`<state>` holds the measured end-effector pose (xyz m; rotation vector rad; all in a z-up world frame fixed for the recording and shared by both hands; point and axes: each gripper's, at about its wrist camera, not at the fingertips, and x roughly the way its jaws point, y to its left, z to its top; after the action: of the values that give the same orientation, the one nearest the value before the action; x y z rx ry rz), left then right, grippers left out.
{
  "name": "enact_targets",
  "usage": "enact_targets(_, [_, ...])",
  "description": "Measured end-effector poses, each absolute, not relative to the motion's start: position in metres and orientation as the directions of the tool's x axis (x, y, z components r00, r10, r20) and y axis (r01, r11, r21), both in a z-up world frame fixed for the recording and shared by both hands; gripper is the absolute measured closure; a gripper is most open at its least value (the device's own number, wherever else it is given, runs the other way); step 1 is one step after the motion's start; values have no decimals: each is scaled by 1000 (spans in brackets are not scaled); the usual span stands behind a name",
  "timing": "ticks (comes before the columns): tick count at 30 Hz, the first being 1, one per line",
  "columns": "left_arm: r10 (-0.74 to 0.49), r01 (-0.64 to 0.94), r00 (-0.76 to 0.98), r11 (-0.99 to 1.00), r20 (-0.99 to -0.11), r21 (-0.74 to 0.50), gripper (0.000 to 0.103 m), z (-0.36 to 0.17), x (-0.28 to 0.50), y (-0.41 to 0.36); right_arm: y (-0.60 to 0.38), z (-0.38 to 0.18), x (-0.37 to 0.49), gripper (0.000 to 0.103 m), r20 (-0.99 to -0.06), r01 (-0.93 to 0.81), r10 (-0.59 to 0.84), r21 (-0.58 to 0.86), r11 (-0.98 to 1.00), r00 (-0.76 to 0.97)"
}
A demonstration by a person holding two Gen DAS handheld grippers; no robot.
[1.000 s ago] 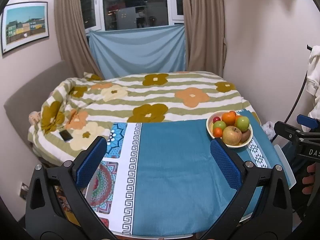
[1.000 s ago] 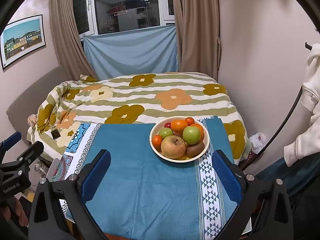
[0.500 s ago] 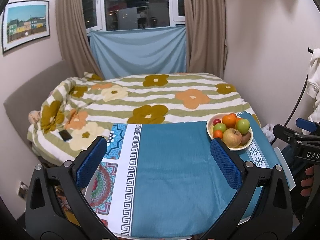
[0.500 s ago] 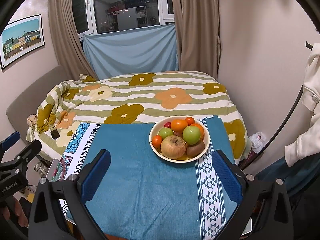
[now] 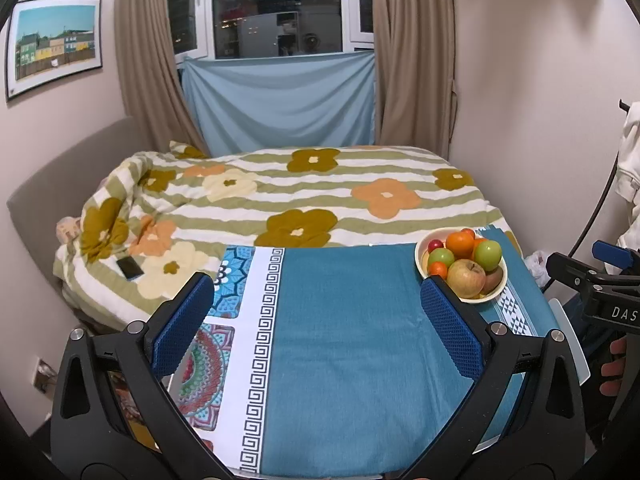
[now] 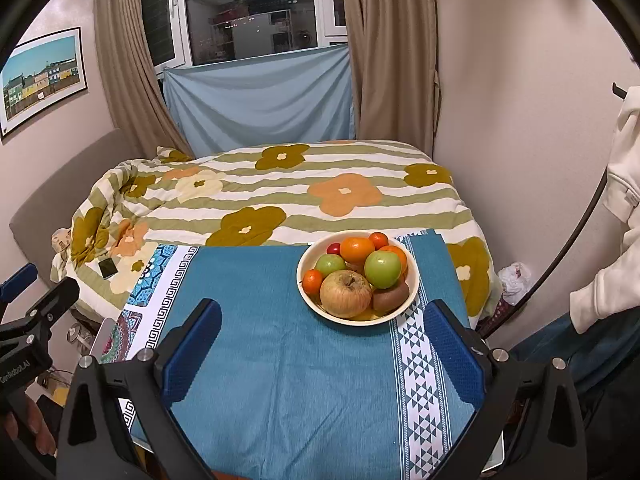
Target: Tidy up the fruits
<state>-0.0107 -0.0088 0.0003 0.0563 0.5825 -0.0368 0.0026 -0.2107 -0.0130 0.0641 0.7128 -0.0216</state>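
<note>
Two hand-held grippers hang over the counter, and little has changed in the last second. In the left wrist view the bowl [image 5: 494,292] has slid slightly toward the middle of the picture and the window sits a touch higher, so the left hand-held gripper [image 5: 316,320] has tipped or drifted a little; the right wrist view is all but the same as it was. No fruit has moved. For the task that means nothing has been gained or lost over this second.

All the fruit I can see lies heaped in the bowl, which stands on the blue cloth [image 6: 280,360] at the far right part of the counter, near the bed [image 6: 280,184]. A big russet apple [image 6: 346,294] sits at the front, a green apple [image 6: 383,269] and a smaller green one [image 6: 330,265] behind it, an orange [image 6: 357,249] at the back, small red and orange fruits around the rim, and a brown one [image 6: 391,297] at the front right. No fruit lies loose on the cloth. That fits either a bowl about to be sorted out or one just filled; I cannot tell which.

The left hand-held gripper is spread wide and holds nothing, its right finger [image 5: 450,330] overlapping the bowl's near edge in the picture, though it seems well short of it. The right hand-held gripper [image 6: 320,354] is likewise wide and bare, aimed with the bowl just beyond and between its fingers.
</note>
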Motion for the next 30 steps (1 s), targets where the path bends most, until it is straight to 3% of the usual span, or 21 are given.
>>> enact_targets(30, [-10, 46, 844, 998, -537, 54, 0, -5, -5, -14, -214, -15, 4, 2, -655, 42, 6, 58, 997, 756])
